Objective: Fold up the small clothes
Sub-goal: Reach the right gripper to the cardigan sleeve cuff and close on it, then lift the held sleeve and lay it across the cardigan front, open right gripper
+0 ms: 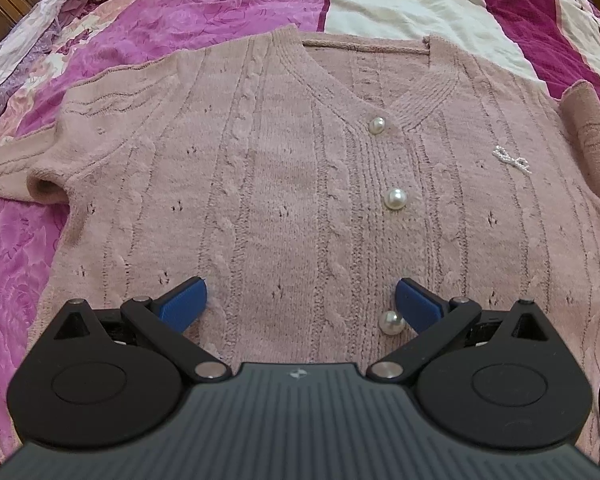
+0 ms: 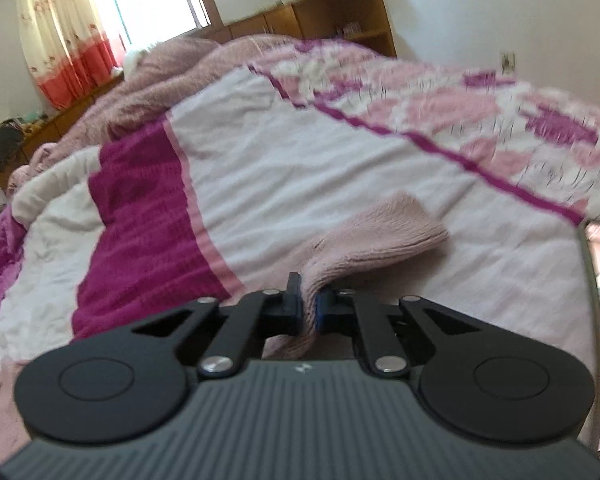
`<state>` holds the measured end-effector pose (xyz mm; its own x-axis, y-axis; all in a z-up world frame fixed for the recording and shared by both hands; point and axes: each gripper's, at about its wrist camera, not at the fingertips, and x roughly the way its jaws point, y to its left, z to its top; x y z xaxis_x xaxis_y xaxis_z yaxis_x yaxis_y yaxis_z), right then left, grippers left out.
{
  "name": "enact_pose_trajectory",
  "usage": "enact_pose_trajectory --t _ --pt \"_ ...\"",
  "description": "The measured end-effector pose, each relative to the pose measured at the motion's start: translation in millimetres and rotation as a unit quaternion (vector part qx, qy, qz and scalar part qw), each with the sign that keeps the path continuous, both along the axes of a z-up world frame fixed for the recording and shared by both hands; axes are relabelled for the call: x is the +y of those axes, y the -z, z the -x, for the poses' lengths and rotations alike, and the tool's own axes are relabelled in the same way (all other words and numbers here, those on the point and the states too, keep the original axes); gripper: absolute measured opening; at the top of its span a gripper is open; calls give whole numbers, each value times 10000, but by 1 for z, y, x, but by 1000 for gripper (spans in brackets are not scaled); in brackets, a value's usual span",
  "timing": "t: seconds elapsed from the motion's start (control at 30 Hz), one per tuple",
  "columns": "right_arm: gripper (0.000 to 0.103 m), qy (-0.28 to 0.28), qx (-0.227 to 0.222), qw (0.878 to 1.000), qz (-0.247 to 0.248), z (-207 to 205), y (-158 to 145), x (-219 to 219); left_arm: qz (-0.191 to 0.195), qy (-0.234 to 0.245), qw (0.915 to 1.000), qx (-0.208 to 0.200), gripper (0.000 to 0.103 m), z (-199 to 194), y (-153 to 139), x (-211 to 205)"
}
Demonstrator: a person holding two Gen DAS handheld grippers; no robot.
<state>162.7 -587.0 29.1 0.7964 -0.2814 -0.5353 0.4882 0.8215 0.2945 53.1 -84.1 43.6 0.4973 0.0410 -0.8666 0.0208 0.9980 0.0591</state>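
left gripper (image 1: 301,300): wide apart over pink sweater (image 1: 292,184) | right gripper (image 2: 309,305): pinching its sleeve (image 2: 380,236) | bed (image 2: 300,168) far edge blurry

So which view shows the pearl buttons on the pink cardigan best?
The left wrist view. The cardigan lies flat there, front up, with three pearl buttons down its placket. The right wrist view shows none of them, only a sleeve pinched in the right gripper.
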Motion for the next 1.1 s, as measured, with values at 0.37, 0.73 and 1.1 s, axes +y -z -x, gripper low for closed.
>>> enact_pose_trajectory --t 0.37,0.73,1.1 --pt "9 51 -455 9977 504 48 -63 3 174 68 9997 -178 103 17 -19 3" --pt "9 -397 -970 9926 613 62 -112 50 242 76 9992 -311 103 32 -34 16" --pt "9 -1104 -1391 9827 526 56 -157 128 327 -153 9986 -396 103 41 -40 50"
